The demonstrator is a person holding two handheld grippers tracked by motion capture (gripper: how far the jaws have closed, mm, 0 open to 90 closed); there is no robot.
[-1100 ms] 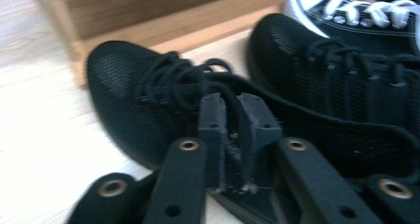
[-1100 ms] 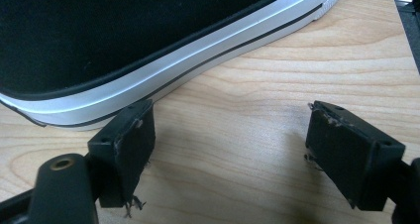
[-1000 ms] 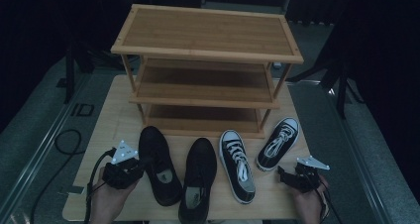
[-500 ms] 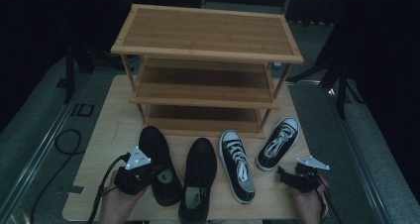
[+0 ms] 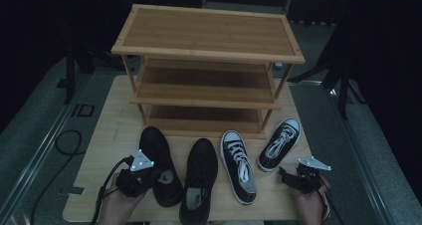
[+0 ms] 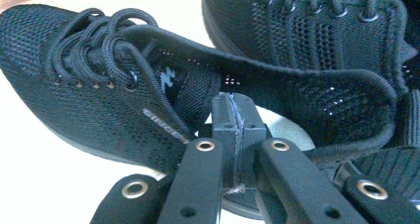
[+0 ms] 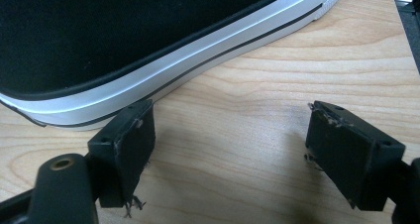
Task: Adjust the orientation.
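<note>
Four shoes lie on the wooden board (image 5: 107, 135) in front of a three-shelf bamboo rack (image 5: 209, 51). Two are black mesh sneakers (image 5: 157, 150) (image 5: 200, 175). Two are black canvas sneakers with white soles (image 5: 239, 165) (image 5: 279, 144). My left gripper (image 5: 157, 174) is at the heel end of the leftmost mesh sneaker. In the left gripper view its jaws (image 6: 233, 117) are shut, pressed against the near collar of that sneaker (image 6: 99, 100), and nothing shows between them. My right gripper (image 5: 285, 176) is low on the board by the rightmost canvas sneaker's heel. It stands open (image 7: 230, 135) and holds nothing, with the sneaker's white sole (image 7: 188, 50) just beyond one jaw.
All three rack shelves are bare. The second mesh sneaker (image 6: 317, 30) lies close beside the first. Bare board (image 7: 297, 70) stretches to the right of the canvas sneakers. Dark grey floor and stand legs (image 5: 343, 80) surround the board, and a cable (image 5: 64, 140) loops at the left.
My left gripper has moved right from beside the leftmost mesh sneaker onto its heel end. The right gripper and all shoes have stayed put.
</note>
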